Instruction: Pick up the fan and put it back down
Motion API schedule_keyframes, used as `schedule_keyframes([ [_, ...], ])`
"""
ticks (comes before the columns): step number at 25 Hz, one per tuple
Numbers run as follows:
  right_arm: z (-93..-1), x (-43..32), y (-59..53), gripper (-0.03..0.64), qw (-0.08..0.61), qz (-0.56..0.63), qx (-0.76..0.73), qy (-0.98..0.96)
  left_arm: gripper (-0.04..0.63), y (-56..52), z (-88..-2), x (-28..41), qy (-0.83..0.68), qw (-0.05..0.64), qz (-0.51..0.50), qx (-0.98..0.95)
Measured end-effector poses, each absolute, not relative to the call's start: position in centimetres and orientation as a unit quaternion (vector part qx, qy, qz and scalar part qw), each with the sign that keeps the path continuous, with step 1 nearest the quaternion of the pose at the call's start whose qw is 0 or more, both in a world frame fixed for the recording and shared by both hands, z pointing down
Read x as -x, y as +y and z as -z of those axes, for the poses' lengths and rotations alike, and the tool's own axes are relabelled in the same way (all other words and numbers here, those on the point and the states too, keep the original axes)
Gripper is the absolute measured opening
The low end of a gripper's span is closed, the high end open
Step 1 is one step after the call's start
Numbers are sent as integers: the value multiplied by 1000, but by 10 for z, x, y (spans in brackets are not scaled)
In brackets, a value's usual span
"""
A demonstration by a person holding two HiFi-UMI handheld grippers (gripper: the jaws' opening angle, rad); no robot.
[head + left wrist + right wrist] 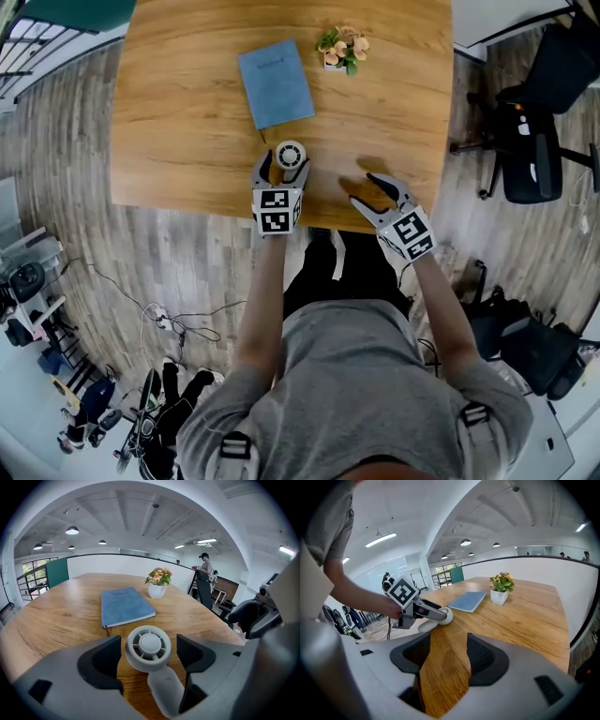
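A small white handheld fan (291, 153) lies flat on the wooden table (187, 141) near its front edge, round head away from me and handle toward me. My left gripper (283, 167) is open around it. In the left gripper view the fan's head (149, 648) sits between the two dark pads (101, 660), with a narrow gap on each side. To the right, my right gripper (367, 190) hovers open over the table's front edge with only bare wood between its jaws (446, 656). From the right gripper view the fan (440, 616) shows in the left gripper's tips.
A blue notebook (276, 83) lies just beyond the fan, and a small white pot of flowers (343, 49) stands behind it. A black office chair (530, 131) stands right of the table. Dark bags (525, 342) and cables lie on the floor.
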State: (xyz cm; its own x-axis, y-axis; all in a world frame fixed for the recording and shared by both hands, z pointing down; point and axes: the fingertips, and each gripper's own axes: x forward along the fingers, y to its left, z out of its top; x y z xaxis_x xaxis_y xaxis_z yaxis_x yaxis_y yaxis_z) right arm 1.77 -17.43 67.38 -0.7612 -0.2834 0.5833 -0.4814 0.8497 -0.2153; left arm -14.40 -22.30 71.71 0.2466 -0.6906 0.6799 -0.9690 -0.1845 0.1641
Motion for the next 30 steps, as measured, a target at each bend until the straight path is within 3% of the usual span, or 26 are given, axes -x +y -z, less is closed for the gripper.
schedule_keyframes([
  [30, -682, -25, -190, 245, 284, -194, -218, -913, 365, -234, -745, 142, -566, 310, -237, -726],
])
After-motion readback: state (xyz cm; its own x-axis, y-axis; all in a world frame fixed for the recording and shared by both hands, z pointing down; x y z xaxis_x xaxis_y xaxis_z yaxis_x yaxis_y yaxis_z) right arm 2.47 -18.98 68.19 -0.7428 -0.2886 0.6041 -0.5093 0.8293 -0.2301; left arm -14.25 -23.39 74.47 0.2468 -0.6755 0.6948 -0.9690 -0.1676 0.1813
